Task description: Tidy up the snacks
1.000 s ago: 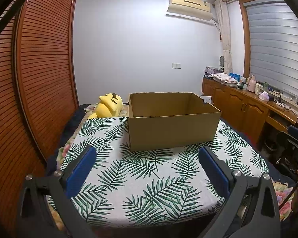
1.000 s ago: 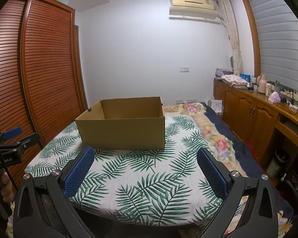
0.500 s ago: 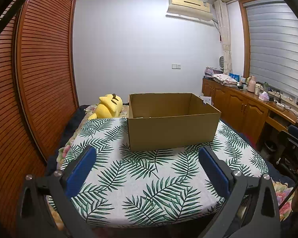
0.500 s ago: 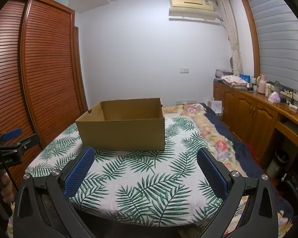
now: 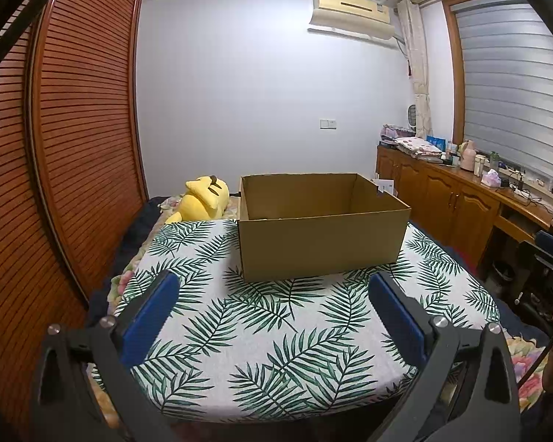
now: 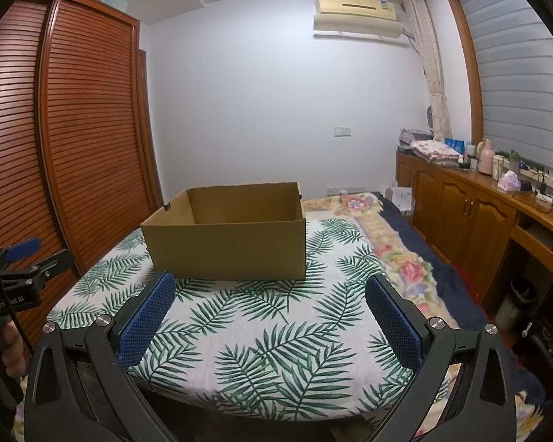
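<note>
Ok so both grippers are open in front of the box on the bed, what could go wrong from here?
1. No snacks show in either view, and the box floor is mostly hidden, so there may be nothing to sort yet.
2. The box sits on a soft leaf-print cover; pushing items in could slide or tip it.
3. The left gripper and right gripper face the same box and might collide when reaching in together.

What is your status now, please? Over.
Left gripper open, empty. Right gripper open, empty. Cardboard box open-topped on leaf-print cloth. No snacks visible.
</note>
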{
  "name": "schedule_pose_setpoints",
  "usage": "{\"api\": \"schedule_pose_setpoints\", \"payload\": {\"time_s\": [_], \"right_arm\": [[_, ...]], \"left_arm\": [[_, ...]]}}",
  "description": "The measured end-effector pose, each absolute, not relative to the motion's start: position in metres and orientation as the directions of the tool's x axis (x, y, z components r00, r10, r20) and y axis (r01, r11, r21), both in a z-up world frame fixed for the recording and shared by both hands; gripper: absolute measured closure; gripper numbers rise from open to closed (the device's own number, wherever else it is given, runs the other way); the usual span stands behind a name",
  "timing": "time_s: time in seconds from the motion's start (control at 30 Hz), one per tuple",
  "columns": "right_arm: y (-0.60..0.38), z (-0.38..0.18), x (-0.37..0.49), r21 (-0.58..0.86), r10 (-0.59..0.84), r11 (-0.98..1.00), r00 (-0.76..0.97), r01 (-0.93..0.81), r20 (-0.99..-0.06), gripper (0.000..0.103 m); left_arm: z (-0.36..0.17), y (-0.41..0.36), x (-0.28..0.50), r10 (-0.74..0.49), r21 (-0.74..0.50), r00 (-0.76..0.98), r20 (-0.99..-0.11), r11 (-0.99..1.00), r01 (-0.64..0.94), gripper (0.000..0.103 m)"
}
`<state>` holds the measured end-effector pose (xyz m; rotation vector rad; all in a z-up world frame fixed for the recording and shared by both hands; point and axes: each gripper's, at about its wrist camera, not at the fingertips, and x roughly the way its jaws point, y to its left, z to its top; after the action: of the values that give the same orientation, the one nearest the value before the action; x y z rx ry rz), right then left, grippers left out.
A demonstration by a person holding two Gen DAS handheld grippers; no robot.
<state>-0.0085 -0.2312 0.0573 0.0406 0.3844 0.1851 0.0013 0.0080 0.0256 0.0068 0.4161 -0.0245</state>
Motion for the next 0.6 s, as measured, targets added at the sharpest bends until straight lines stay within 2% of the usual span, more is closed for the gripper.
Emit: {"api": "schedule_pose_setpoints", "payload": {"time_s": [0.6], "right_arm": [[-0.2314, 0.0578, -0.0092, 0.075, 0.188, 0.982, 0.911, -0.172, -0.367, 0.000]], "left_arm": [[0.0272, 0.0061, 0.0004, -0.018, 0.009, 0.917, -0.398, 1.000, 0.023, 0.000]]}}
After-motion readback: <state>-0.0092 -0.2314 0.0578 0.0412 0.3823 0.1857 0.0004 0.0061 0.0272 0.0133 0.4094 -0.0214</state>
